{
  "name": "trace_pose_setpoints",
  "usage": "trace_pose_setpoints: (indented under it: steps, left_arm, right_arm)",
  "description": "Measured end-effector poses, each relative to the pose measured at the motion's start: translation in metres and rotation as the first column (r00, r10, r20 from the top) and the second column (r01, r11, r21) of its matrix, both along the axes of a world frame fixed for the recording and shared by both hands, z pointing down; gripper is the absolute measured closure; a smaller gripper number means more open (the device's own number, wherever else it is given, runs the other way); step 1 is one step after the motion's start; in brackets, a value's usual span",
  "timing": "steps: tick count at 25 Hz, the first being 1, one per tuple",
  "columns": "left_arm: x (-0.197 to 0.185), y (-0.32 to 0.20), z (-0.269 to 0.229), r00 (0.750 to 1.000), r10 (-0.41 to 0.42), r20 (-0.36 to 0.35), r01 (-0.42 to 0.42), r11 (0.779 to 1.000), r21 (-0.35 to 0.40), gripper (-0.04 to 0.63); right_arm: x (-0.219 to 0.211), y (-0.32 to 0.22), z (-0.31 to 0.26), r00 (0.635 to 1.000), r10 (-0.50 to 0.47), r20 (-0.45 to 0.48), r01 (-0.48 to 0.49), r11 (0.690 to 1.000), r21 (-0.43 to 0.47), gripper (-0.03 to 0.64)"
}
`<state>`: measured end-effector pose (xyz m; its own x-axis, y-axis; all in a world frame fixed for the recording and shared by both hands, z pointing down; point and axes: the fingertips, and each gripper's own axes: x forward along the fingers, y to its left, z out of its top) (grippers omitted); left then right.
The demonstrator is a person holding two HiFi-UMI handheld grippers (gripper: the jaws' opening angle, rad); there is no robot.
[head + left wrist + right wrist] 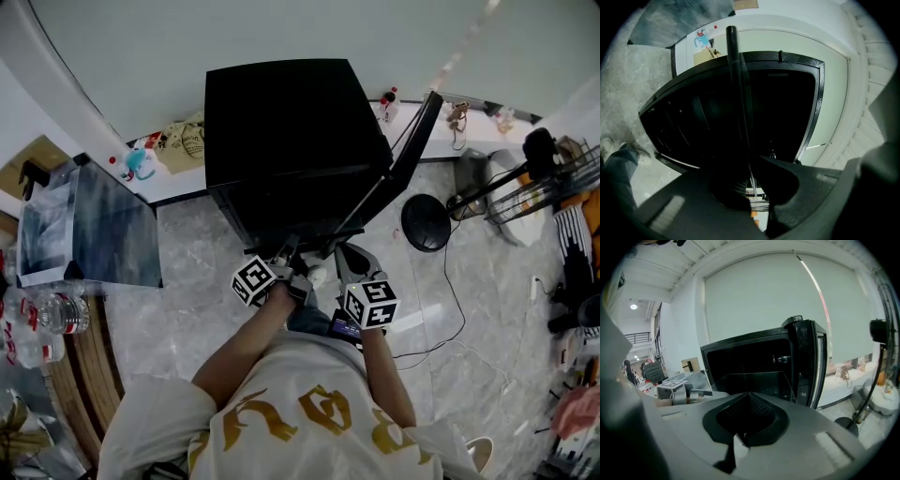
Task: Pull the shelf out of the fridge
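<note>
Closest in, the right gripper (743, 434) has its jaws pinched shut on the near edge of the glass shelf (757, 380). The left gripper (751, 185) is likewise clamped on that shelf's thin edge, and both look equally near. From the jaws the pane runs toward 12 o'clock into the black fridge (281, 122), whose door (412, 141) stands open at 2 o'clock. The pull should come straight back toward 6 o'clock.
</note>
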<state>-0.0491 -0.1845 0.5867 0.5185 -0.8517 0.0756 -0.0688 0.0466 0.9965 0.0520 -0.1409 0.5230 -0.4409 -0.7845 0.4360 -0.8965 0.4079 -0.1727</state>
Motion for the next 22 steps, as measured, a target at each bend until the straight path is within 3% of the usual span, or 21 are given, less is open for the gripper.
trace_pose_setpoints:
  steps: [22]
  left_arm:
    - [0.001,0.0009,0.0006,1.0,0.006,0.007,-0.006,1.0,-0.005,0.572]
  right_arm:
    - [0.0014,0.0003,0.0018,1.0,0.002,-0.024,-0.002,1.0,-0.003,0.601]
